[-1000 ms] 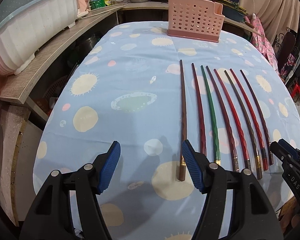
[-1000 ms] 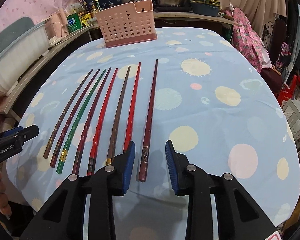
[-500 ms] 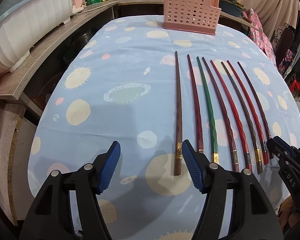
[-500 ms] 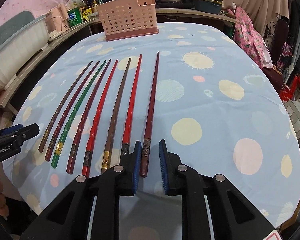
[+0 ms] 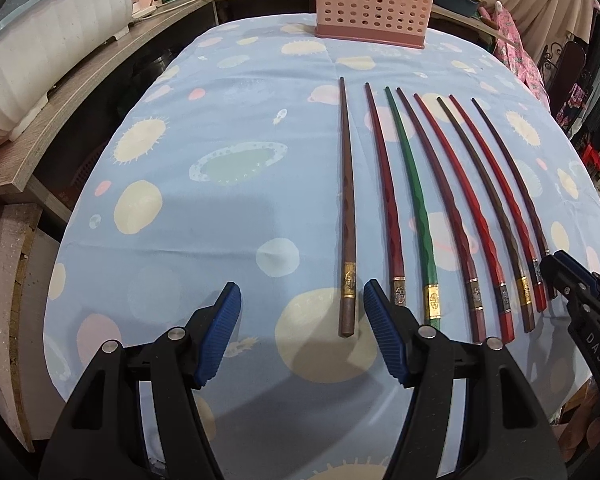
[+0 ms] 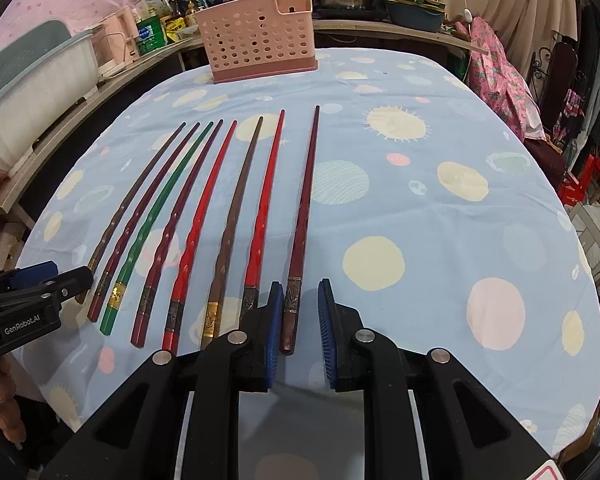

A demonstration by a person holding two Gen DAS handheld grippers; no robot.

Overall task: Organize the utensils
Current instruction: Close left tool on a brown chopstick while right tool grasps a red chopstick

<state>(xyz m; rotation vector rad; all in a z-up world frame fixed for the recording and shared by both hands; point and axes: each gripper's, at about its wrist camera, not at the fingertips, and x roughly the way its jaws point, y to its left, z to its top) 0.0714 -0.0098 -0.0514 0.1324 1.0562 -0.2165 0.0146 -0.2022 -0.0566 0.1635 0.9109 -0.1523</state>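
- The dark red chopstick (image 6: 300,224), rightmost of the row before the pink basket (image 6: 260,40), lies flat on the tablecloth (image 6: 440,240).
- My right gripper (image 6: 298,320) has just narrowed around its butt end; pads seemingly not yet pinching.
- My left gripper (image 5: 302,334) hangs spread, empty.
- Next: close fully, lift, carry basketward.

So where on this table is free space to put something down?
The tablecloth lies bare to the left of the brown chopstick, up to the edge by the wooden shelf. In the right wrist view it is bare to the right of the dark red chopstick. The chopstick row is crowded.
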